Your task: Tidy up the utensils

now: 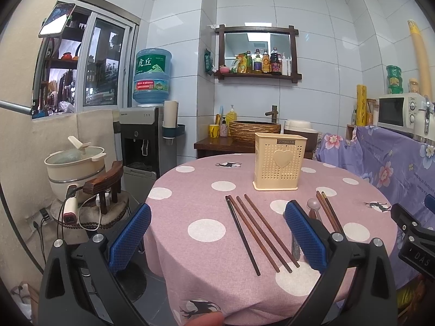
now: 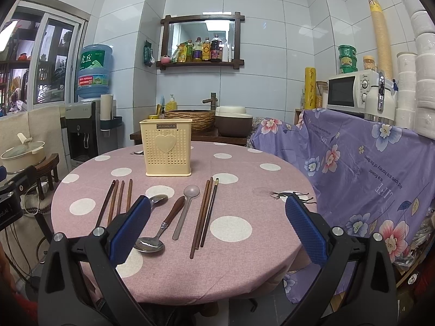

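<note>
left gripper (image 1: 217,233) is hovering low over the near table edge, jaws standing wide apart, holding nothing | four chopsticks (image 1: 255,233) are lying between its fingers | cream holder (image 2: 165,148) is standing upright behind | spoons (image 2: 160,225) and three chopsticks (image 2: 204,214) are lying ahead of right gripper (image 2: 217,233), also spread wide, empty.
</note>
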Available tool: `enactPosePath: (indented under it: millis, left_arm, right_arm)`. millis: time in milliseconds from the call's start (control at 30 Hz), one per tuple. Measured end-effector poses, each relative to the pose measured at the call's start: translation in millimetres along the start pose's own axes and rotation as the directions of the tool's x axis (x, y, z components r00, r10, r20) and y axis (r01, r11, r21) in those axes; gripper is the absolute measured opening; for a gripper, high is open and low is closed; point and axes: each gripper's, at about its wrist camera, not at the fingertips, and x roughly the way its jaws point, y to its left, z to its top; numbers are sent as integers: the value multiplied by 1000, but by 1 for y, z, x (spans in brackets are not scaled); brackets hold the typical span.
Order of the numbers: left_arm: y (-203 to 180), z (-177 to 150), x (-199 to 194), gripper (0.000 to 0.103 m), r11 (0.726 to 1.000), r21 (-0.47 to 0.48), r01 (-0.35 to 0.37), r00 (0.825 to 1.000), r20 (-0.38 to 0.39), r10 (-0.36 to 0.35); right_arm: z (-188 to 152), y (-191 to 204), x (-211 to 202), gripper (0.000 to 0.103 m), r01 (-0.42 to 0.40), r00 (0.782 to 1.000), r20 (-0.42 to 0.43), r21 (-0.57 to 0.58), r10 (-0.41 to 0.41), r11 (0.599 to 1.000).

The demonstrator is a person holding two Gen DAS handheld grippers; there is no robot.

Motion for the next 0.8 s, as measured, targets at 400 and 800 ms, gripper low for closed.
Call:
enactPosePath:
  millis: [400,800]
  left_arm:
    - [-2,0,0,98,1000,5,-1,1000,5,1]
    - [-3,1,-1,98,1000,5,0,1000,5,0]
  right_arm:
    - [2,-1,-4,98,0,1000,0,-1,0,1000]
    - [3,0,-4,98,-2,1000,-2,-1,2,1000]
